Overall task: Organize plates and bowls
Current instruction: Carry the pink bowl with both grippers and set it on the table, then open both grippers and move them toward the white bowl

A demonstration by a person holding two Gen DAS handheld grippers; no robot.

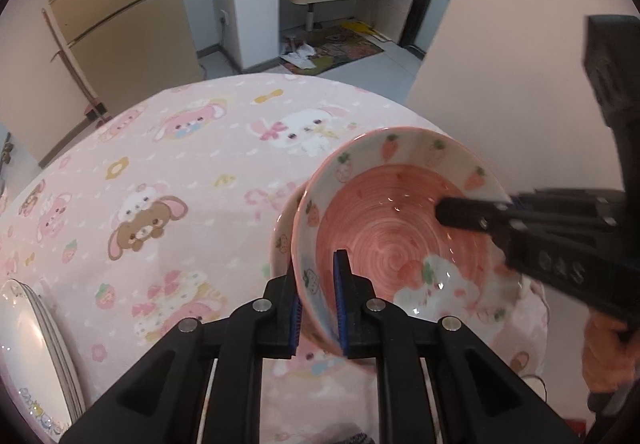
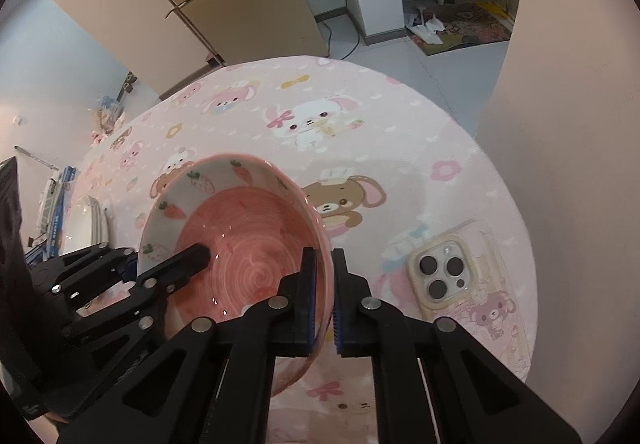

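Bowl [image 1: 404, 228] is the landmark here – pink glazed ceramic with strawberries and carrots round the inside wall, and it's being held by both grippers at once. The left gripper [image 1: 318, 308] is pinching the near-left rim, one pad inside the wall and one outside, jaws nearly closed on it. The right gripper [image 2: 323, 300] is doing the same on the opposite rim, jaws clamped down tight on the wall. The bowl is sitting tilted just above a second bowl [image 1: 282, 232] of the same pattern peeking out at its left, so I'm guessing it's being nested into that one, though I can't tell if they're touching yet.

Handling-wise: stiff, glossy, probably slippery under the pads and definitely chippable, so I'd say the rim grip on two opposite sides is the sensible hold – a one-sided pinch would let it swing.

Room around it: the tabletop [image 1: 192, 148] beyond the bowl is lying wide open under the pink cartoon cloth. Well to the bowl's left a stack of white plates [image 1: 36, 348] is sitting right by the tabletop's edge. To the bowl's right a phone [image 2: 448, 272] is lying face down, near enough to mind. The bowl itself is hanging close to the near edge of the tabletop, so not much slack on that side.
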